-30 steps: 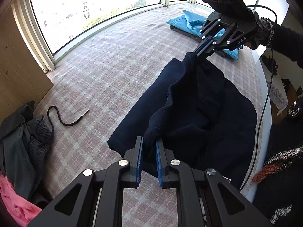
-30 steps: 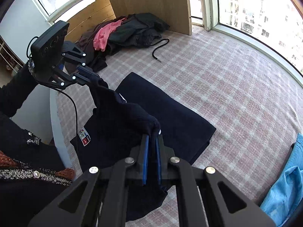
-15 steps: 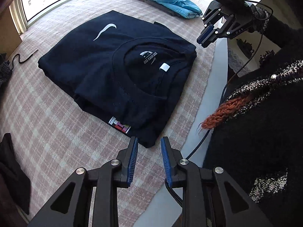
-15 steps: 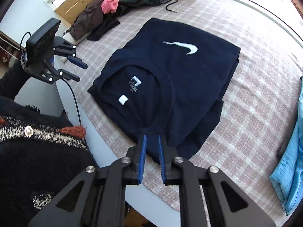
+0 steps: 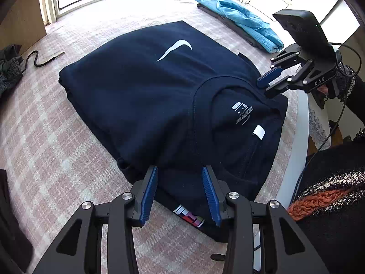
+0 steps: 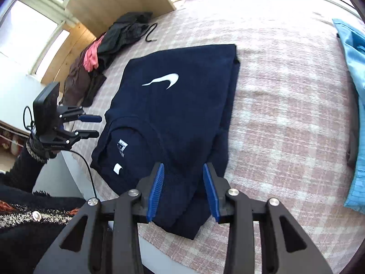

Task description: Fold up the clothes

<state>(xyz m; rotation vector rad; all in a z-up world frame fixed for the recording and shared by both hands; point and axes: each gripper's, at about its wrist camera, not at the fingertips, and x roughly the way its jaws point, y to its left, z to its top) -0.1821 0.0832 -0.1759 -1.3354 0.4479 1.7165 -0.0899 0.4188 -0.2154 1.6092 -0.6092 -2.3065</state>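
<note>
On a pink-and-white checked cloth (image 5: 45, 141) covering a table, a navy T-shirt (image 5: 159, 105) lies folded into a neat rectangle, its white swoosh logo (image 5: 174, 49) and open neckline facing up. A small white tag (image 5: 259, 133) shows inside the collar, which points toward the table's near edge, where a person in a black knitted sleeve (image 5: 330, 205) stands. The left gripper (image 5: 180, 191) hovers over the shirt's near corner with its blue-padded fingers spread apart and nothing between them but the cloth below. The right gripper (image 6: 182, 189) hangs over the other near corner, its fingers likewise spread wide and holding nothing. Each gripper can be seen from the other's camera, just beside the collar end of the shirt. At the far right of the table sits a folded light blue garment (image 5: 241, 20). At the far left lies a heap of unfolded clothes (image 6: 107, 45), dark with one pink piece, and a black hooked cord (image 5: 38, 59) beside it.
</note>
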